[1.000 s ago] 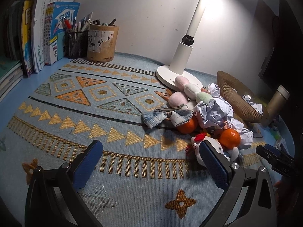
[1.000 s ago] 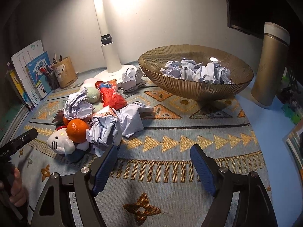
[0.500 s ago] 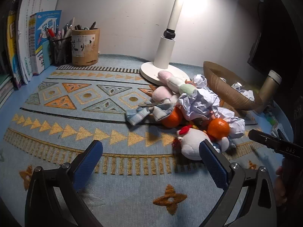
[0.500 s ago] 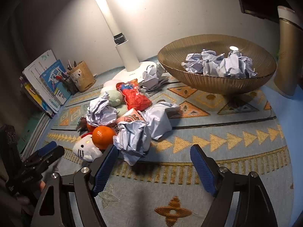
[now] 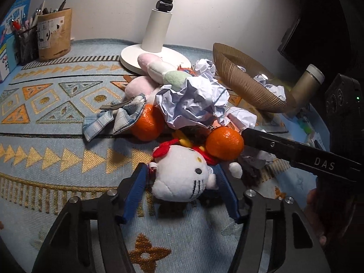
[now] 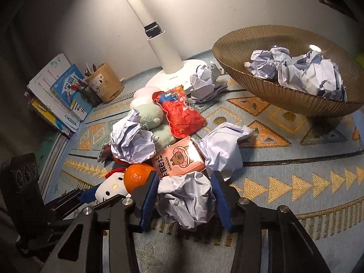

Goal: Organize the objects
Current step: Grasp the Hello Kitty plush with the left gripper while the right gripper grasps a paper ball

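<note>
Both hands are working the same heap w/ one target each. The left hand-held gripper (image 5: 180,185) has its jaws either side of the white cat plush (image 5: 182,177) at the front edge of the pile; jaws are closing, pads look to be right at the head's sides, prob. just making contact. It goes for the head b/c that's the fattest, firmest part and it sticks out toward the gripper, clear of the orange (image 5: 224,144) resting just behind it.

The right hand-held gripper (image 6: 185,196) is closing too, around a crumpled paper ball (image 6: 187,199); the paper fills the gap between the blue pads and looks pinched. That wad is the nearest one, lying just in front of the pink snack box (image 6: 177,161), so it can come away w/o dragging much else.

Why paper? The ribbed gold bowl (image 6: 268,91) at the right already holds several paper wads (image 6: 295,70), so my guess is that's the paper spot, and this one goes there. Where the plush belongs I can't tell.

Rest of the heap sits by the lamp base (image 6: 173,77) on the patterned mat (image 5: 56,159) over the desk: pastel plush, red packet (image 6: 179,111), more paper, a second orange under a checked cloth (image 5: 113,118). Risk: lifting the plush could roll the orange leaning by it.
</note>
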Tool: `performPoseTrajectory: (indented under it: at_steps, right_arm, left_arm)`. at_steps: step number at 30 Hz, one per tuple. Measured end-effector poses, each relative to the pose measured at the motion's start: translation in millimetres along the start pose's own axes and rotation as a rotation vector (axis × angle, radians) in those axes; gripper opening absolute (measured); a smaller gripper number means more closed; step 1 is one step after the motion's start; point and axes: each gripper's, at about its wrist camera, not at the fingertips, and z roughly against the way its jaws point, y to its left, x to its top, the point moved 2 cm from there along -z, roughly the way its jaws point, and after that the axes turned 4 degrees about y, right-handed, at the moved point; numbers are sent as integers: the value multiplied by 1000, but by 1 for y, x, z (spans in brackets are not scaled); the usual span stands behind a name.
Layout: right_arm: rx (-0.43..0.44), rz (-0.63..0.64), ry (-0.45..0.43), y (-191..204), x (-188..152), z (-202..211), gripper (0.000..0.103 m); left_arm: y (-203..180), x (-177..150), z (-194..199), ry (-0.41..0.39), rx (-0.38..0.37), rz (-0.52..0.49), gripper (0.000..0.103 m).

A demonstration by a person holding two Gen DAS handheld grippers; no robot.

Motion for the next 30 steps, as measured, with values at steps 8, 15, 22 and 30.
performPoseTrajectory:
  at_steps: [8, 15, 22, 30]
  right_arm:
    - [24, -15, -33, -8, -16, 36, 43]
    - [-14, -2, -41, -15, -25, 62, 44]
    - [-68, -18, -26, -23, -29, 55, 44]
    - [-44, -26, -16, -25, -34, 55, 47]
  left_arm:
    - [3, -8, 23, 17, -8, -108, 43]
    - [18, -16, 48, 32, -3, -233, 43]
    - [15, -28, 48, 73, -154, -129, 53]
    - [-3, -10, -1, 106, 48, -37, 53]
